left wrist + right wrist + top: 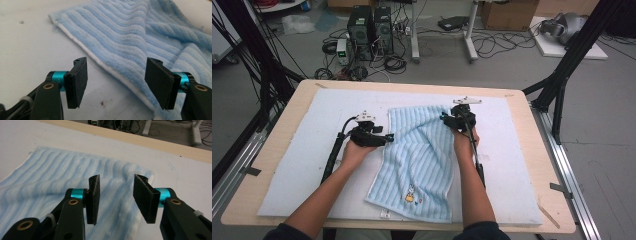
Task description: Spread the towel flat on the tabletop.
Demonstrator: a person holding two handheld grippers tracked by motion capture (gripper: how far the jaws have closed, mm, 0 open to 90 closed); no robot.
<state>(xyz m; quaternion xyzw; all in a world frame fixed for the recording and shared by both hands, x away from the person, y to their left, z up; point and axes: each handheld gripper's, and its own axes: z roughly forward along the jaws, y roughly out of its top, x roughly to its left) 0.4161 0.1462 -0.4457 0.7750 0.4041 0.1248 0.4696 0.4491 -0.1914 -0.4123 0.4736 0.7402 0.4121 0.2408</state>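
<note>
We see a towel (419,160) of soft, ribbed light-blue terry cloth with a smooth white hem, lying on a matt white foam-like mat (302,165) over a pale wooden table (557,205), while our grippers' pads (77,82) look like matt black rubber on glossy teal metal fittings.

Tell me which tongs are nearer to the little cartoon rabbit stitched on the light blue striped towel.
Left. The left tongs sit at the light blue striped towel's left edge, up-left of the rabbit; the right tongs hover over the towel's far right corner, farther away.
</note>
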